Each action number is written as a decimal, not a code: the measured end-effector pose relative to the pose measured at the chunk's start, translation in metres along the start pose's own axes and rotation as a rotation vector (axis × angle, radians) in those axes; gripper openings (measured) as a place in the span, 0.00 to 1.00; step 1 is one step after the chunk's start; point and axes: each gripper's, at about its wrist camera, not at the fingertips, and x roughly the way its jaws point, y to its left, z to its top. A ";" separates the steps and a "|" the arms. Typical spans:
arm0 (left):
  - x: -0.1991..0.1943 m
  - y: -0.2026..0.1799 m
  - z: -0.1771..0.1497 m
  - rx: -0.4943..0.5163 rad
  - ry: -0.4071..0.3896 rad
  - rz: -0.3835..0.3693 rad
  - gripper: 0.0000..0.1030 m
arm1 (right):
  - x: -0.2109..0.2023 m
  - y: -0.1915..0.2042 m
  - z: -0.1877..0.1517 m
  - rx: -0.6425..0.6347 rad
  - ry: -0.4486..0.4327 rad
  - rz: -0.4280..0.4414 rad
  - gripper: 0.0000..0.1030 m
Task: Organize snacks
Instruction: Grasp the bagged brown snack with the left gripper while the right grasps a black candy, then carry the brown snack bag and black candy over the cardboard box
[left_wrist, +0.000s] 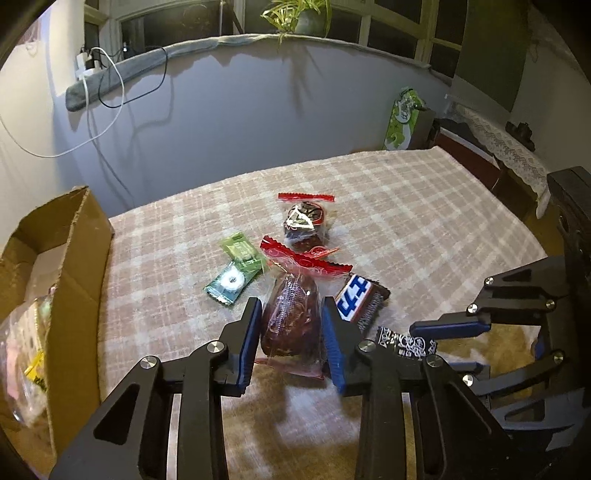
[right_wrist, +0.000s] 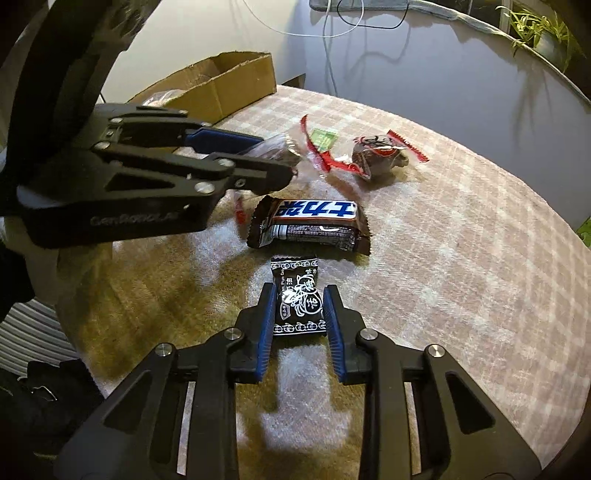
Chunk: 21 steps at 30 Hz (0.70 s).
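My left gripper (left_wrist: 290, 303) is shut on a clear bag with a red zigzag top and a brown snack inside (left_wrist: 291, 325), blue pads pressed on both of its sides. From the right wrist view the left gripper (right_wrist: 277, 157) holds that bag (right_wrist: 282, 144) just above the cloth. My right gripper (right_wrist: 300, 293) is shut on a small black packet with white drawings (right_wrist: 299, 295) that lies on the cloth. The left wrist view shows the right gripper (left_wrist: 424, 343) at that packet (left_wrist: 397, 339).
A brown chocolate bar with blue letters (right_wrist: 314, 221) lies just beyond the black packet. Farther off are a second red-edged clear bag (left_wrist: 306, 221) and green packets (left_wrist: 240, 254). An open cardboard box (left_wrist: 66, 258) holding bagged snacks stands at the left on the plaid cloth (left_wrist: 424, 221).
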 end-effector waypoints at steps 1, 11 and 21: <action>-0.004 0.000 0.000 -0.006 -0.007 -0.001 0.30 | -0.002 0.000 0.000 0.000 -0.003 -0.003 0.26; -0.037 0.006 -0.002 -0.046 -0.073 0.004 0.30 | -0.024 0.003 0.007 0.009 -0.049 -0.029 0.26; -0.066 0.028 -0.008 -0.087 -0.128 0.049 0.30 | -0.030 0.019 0.032 -0.020 -0.086 -0.037 0.26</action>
